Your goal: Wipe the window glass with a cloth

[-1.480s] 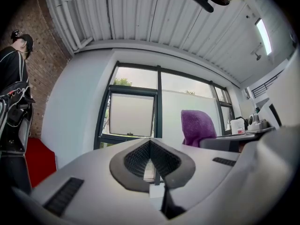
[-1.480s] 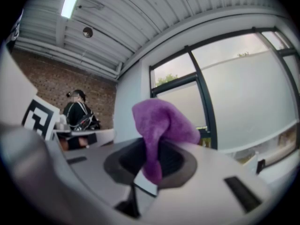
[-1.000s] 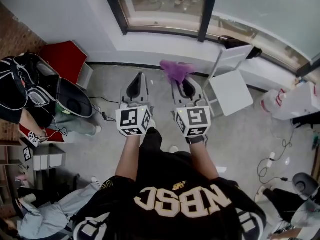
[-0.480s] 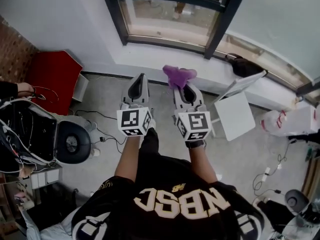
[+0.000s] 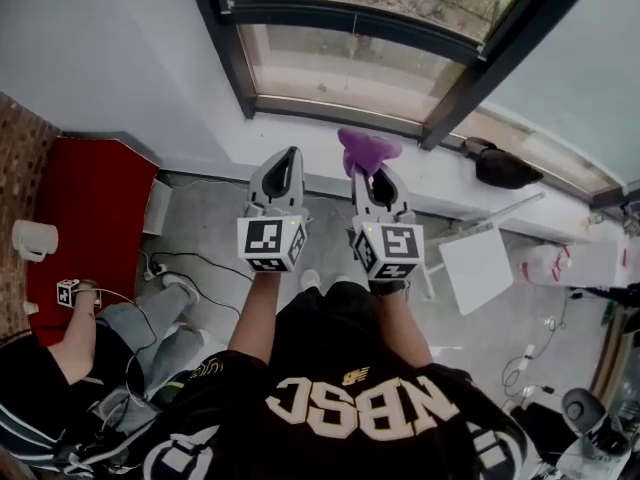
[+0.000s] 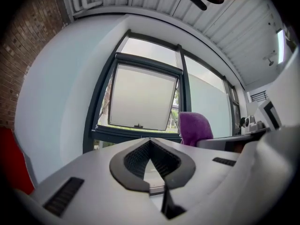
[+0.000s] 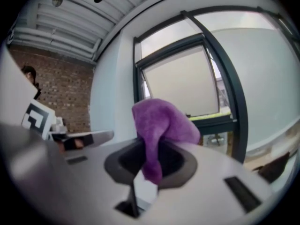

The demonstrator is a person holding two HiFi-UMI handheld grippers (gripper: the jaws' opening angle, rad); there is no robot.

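A purple cloth (image 7: 161,125) bunches out of my right gripper (image 5: 371,171), whose jaws are shut on it; the cloth (image 5: 366,150) points toward the window. The window glass (image 6: 143,97) is a tilted-open pane in a dark frame (image 5: 340,20), straight ahead of both grippers and apart from them. My left gripper (image 5: 282,163) hangs beside the right one, jaws shut with nothing between them. From the left gripper view the cloth (image 6: 194,128) shows at the right.
A white ledge (image 5: 420,173) runs below the window, with a dark bag (image 5: 508,168) on it at the right. A red cabinet (image 5: 75,213) stands at the left, a white table (image 5: 477,268) at the right. A seated person (image 5: 90,358) is at the lower left.
Both grippers have moved forward toward the window, which now looks larger and closer. The cloth stays clamped in the right gripper.
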